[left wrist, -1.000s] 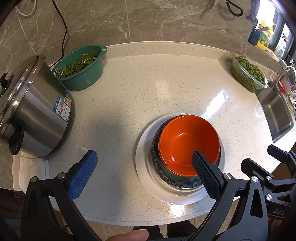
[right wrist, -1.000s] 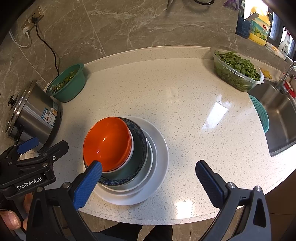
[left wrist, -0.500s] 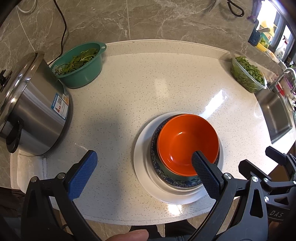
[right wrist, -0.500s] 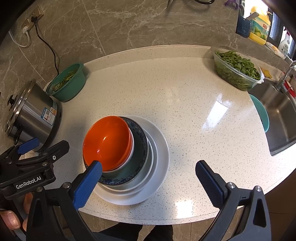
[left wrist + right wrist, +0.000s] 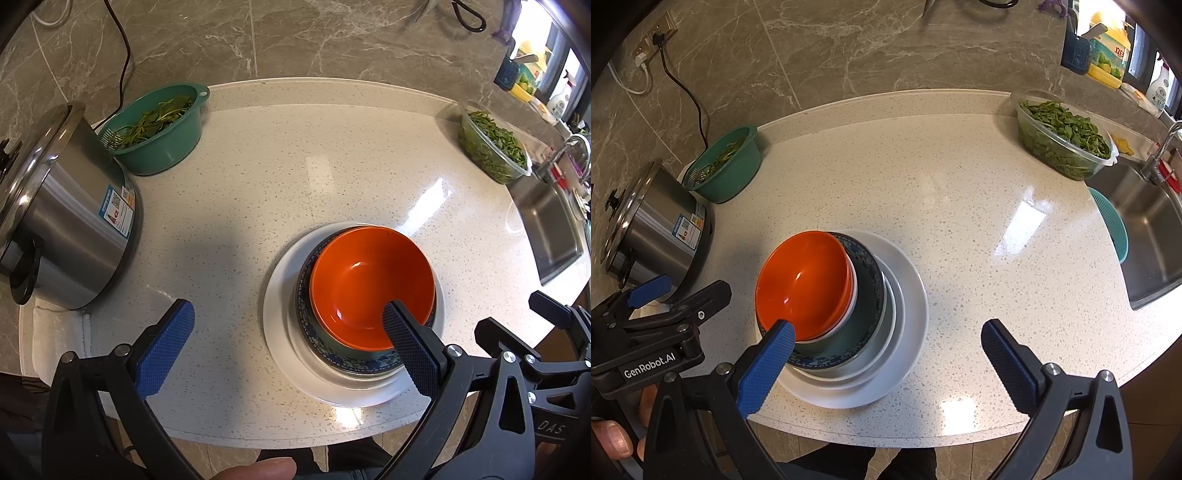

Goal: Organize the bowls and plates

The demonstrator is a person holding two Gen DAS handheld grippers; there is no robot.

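Note:
An orange bowl (image 5: 369, 284) sits on top of a stack: under it a blue-patterned bowl (image 5: 314, 339), then a white plate (image 5: 280, 332). The stack stands near the front edge of the white counter. It also shows in the right wrist view, with the orange bowl (image 5: 805, 280) over the patterned bowl (image 5: 868, 288) and white plate (image 5: 908, 332). My left gripper (image 5: 284, 339) is open and empty, held above the stack's left side. My right gripper (image 5: 886, 354) is open and empty, above the stack's right side.
A steel pot (image 5: 62, 221) with lid stands at the left. A green colander of greens (image 5: 159, 125) sits behind it. A clear tub of greens (image 5: 1060, 144) is at the back right, next to a sink (image 5: 1152, 236). The counter edge (image 5: 886, 435) is close below.
Both grippers have drawn back and up a little from the stack; the view has shifted slightly. The stack has not moved. Both stay open.

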